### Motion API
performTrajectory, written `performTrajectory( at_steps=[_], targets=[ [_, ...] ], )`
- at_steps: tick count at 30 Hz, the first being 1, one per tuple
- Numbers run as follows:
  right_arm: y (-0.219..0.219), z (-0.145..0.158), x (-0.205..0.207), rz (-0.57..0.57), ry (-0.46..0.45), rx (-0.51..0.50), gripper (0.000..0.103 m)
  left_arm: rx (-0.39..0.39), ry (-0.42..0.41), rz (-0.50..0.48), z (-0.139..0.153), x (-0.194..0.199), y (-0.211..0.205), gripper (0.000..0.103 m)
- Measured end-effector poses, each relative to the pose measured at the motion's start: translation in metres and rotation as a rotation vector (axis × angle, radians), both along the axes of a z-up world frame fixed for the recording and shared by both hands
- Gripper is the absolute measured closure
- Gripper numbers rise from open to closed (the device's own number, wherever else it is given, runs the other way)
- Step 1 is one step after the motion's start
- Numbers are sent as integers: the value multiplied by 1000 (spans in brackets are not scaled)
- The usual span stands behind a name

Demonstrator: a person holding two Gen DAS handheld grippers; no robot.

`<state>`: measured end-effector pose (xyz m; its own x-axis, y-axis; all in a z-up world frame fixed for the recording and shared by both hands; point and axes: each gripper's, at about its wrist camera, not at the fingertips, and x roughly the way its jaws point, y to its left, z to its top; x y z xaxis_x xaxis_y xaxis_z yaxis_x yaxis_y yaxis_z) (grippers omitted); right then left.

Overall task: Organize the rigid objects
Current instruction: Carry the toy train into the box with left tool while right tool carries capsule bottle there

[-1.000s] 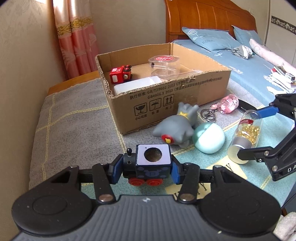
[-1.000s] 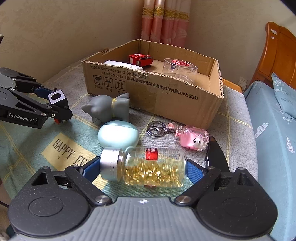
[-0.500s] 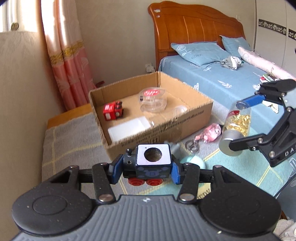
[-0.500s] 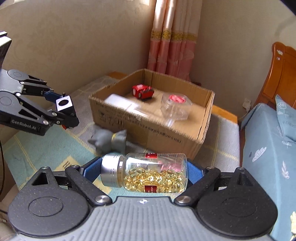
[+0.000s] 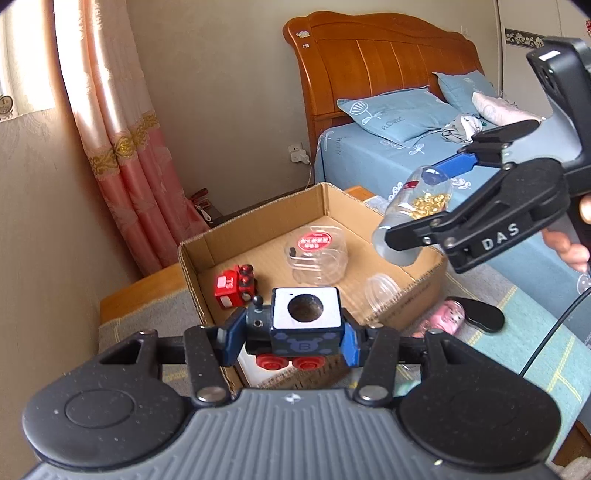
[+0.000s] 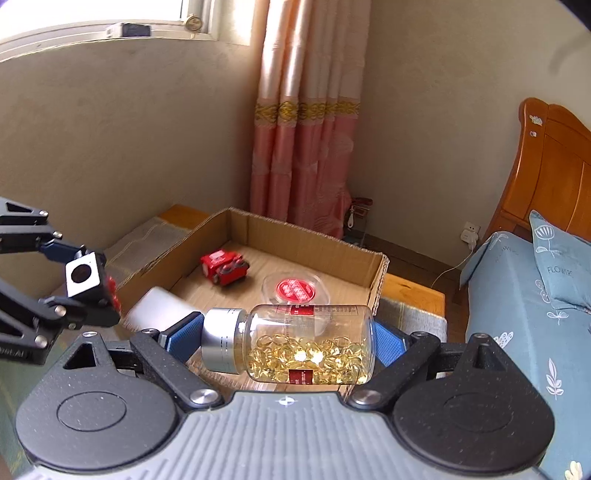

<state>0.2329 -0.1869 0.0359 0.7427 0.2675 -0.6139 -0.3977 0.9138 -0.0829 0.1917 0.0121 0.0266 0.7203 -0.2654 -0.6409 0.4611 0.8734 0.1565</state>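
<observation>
Blue toy train (image 5: 295, 328) and sideways capsule bottle (image 6: 295, 343) held above cardboard box (image 6: 317, 240).

Room stuff: pink curtain (image 6: 303, 122) with a gold band hangs in the corner, window (image 6: 96, 22) up top left. Wooden headboard (image 5: 384, 70) stands behind a bed with a blue sheet (image 5: 362, 162) and blue pillows (image 5: 399, 114). White charger (image 5: 298, 157) is plugged into the wall beside the headboard.

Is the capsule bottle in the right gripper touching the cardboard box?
Apart. The left wrist view shows the capsule bottle held by the right gripper clear above the cardboard box rim.
</observation>
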Motion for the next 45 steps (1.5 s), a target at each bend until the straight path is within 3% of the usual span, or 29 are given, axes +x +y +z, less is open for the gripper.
performTrajectory(
  at_steps=[7,20,33,35,37,45],
  targets=[
    [-2,-15,28,-29,51,52,0,31,18,18,0,36,-9,53],
    [-34,-17,-10,-35,73,128,0,69,67,-17,-8,94,-42,53],
    [-27,-17,-34,8,44,70,0,85,154,-5,-26,173,-94,53],
    [-29,-17,-33,0,45,71,0,64,144,0,-30,180,-98,45],
    [-30,-19,-33,-7,52,78,0,68,137,23,-33,182,-101,23],
    [-29,-23,-34,-3,65,73,0,81,94,48,-27,171,-90,13]
  ],
)
